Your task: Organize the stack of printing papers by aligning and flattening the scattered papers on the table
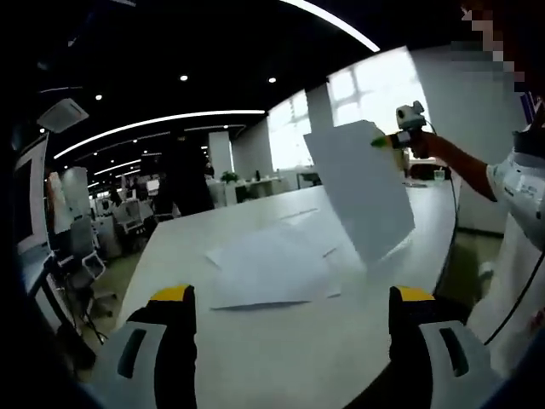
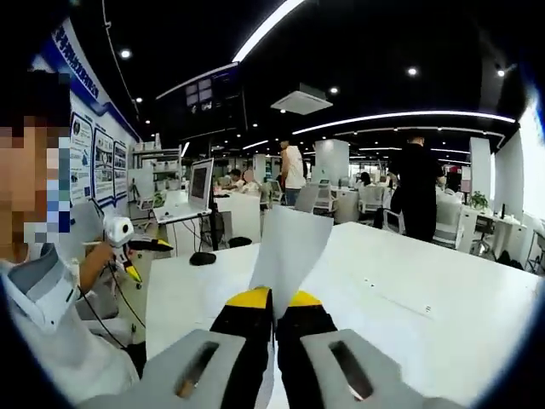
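Several loose white sheets [image 1: 268, 268] lie overlapping and askew on the white table [image 1: 281, 358], just beyond my left gripper [image 1: 292, 298], whose yellow-tipped jaws stand wide apart with nothing between them. One more sheet [image 1: 358, 187] hangs tilted in the air above the pile's right side, pinched at its top corner by my right gripper [image 1: 393, 141]. In the right gripper view that gripper [image 2: 272, 300] is shut on the sheet [image 2: 289, 243], which rises from the closed tips. The left gripper [image 2: 152, 260] shows open at the left, in the person's hand.
A small black object [image 2: 203, 258] lies on the table near its far-left corner. The person's sleeve [image 1: 519, 192] is at the table's right edge. Beyond the table are office desks, chairs [image 1: 85, 256] and standing people [image 2: 419, 192].
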`<move>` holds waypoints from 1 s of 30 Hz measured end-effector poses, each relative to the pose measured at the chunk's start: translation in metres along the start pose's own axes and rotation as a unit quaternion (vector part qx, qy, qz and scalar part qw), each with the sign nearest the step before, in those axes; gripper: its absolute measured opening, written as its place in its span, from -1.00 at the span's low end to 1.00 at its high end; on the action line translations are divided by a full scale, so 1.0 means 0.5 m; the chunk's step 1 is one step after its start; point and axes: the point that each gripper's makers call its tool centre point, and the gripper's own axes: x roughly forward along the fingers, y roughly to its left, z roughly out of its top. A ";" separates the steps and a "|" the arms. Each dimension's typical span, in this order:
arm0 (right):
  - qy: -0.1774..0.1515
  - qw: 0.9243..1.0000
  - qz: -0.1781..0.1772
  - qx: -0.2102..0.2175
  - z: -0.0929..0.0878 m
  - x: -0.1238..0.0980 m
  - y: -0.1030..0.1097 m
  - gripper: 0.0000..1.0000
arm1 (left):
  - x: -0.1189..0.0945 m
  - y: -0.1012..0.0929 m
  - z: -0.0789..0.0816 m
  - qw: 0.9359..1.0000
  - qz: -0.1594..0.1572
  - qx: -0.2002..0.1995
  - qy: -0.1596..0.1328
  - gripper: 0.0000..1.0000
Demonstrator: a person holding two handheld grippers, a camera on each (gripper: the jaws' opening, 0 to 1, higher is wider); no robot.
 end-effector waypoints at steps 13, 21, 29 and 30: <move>-0.015 0.999 0.038 0.000 0.029 0.040 0.031 -1.00 | 0.018 -0.005 0.015 1.000 -0.006 0.001 -0.005 0.93; -0.013 0.999 0.048 -0.004 0.037 0.050 0.043 -1.00 | 0.030 -0.006 0.023 1.000 -0.014 0.001 -0.009 0.93; -0.015 0.998 0.066 -0.002 0.054 0.066 0.048 -1.00 | 0.041 -0.007 0.033 1.000 -0.020 -0.001 -0.014 0.93; -0.016 0.997 0.069 0.001 0.057 0.070 0.048 -1.00 | 0.042 -0.007 0.035 1.000 -0.020 -0.002 -0.015 0.93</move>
